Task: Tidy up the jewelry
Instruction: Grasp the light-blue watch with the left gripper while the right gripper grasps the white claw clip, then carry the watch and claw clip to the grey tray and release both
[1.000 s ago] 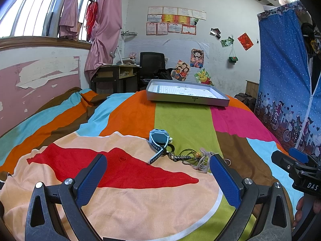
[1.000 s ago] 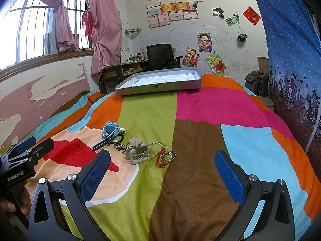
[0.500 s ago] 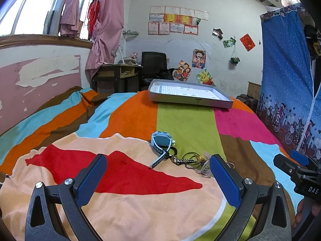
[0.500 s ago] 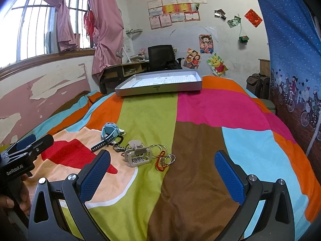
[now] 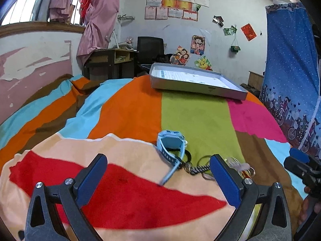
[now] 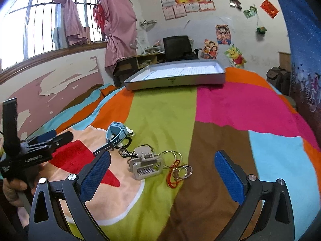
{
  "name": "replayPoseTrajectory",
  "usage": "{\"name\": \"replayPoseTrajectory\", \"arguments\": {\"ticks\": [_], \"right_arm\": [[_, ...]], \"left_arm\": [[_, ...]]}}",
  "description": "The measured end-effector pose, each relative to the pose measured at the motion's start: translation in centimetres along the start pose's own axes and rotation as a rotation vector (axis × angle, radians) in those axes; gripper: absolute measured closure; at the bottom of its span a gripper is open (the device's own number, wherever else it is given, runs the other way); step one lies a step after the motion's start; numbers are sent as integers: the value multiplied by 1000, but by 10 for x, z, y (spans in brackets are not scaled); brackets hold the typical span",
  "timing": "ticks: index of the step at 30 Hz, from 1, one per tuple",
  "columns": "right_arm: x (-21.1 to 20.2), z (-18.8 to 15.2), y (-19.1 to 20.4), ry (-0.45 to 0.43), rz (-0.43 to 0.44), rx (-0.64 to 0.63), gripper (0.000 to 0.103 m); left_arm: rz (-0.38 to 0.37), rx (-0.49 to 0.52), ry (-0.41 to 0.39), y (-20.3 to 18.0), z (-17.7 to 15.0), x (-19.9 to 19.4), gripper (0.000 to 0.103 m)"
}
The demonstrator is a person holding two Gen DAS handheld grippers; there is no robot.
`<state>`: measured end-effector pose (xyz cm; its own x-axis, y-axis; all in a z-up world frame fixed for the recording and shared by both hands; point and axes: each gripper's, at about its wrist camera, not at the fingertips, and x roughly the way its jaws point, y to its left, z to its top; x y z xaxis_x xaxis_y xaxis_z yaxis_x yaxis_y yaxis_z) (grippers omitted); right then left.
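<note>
Several small pieces lie bunched on the near part of the striped bedspread: a blue watch, a grey hair clip to its right, then metal rings with red cord. A grey tray sits at the far end. Both the left gripper and right gripper hover with fingers spread, holding nothing.

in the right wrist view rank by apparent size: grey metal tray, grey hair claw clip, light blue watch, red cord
1. grey metal tray
2. light blue watch and grey hair claw clip: look alike
3. red cord
</note>
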<state>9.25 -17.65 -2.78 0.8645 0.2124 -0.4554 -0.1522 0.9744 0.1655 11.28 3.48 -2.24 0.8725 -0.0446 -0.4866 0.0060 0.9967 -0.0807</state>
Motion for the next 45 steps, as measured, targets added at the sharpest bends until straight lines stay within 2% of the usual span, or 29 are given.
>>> {"name": "replayPoseTrajectory", "arguments": {"ticks": [5, 7, 11, 13, 14, 16, 23, 28, 31, 33, 37, 38, 45], "right_arm": [[35, 1, 7, 39, 21, 22, 12], [48, -1, 11, 58, 32, 25, 15], [80, -4, 22, 109, 51, 18, 23], [94, -5, 27, 142, 60, 21, 26], [99, -7, 28, 155, 67, 28, 29], [110, -10, 31, 181, 67, 32, 29], [133, -17, 34, 236, 74, 45, 32], [139, -17, 37, 265, 53, 50, 41], [144, -18, 40, 279, 43, 50, 49], [143, -18, 40, 278, 40, 52, 51], [143, -18, 38, 271, 43, 63, 54], [141, -20, 34, 267, 44, 66, 58], [128, -22, 30, 234, 69, 62, 58]], "left_arm": [[-33, 4, 8, 2, 12, 32, 7], [-50, 5, 28, 3, 16, 47, 16], [-100, -22, 79, 5, 20, 70, 28], [-117, -28, 120, 6, 20, 83, 38], [-123, -36, 140, 6, 19, 89, 39], [-137, -58, 173, 9, 17, 97, 46], [-163, -139, 250, 20, 9, 117, 67], [-186, -179, 275, 22, 10, 124, 90], [-180, -197, 278, 22, 10, 122, 95], [-182, -209, 281, 21, 11, 120, 96], [-165, -181, 275, 14, 13, 114, 97], [-161, -177, 275, 12, 14, 113, 97], [-157, -152, 265, 2, 15, 95, 97]]}}
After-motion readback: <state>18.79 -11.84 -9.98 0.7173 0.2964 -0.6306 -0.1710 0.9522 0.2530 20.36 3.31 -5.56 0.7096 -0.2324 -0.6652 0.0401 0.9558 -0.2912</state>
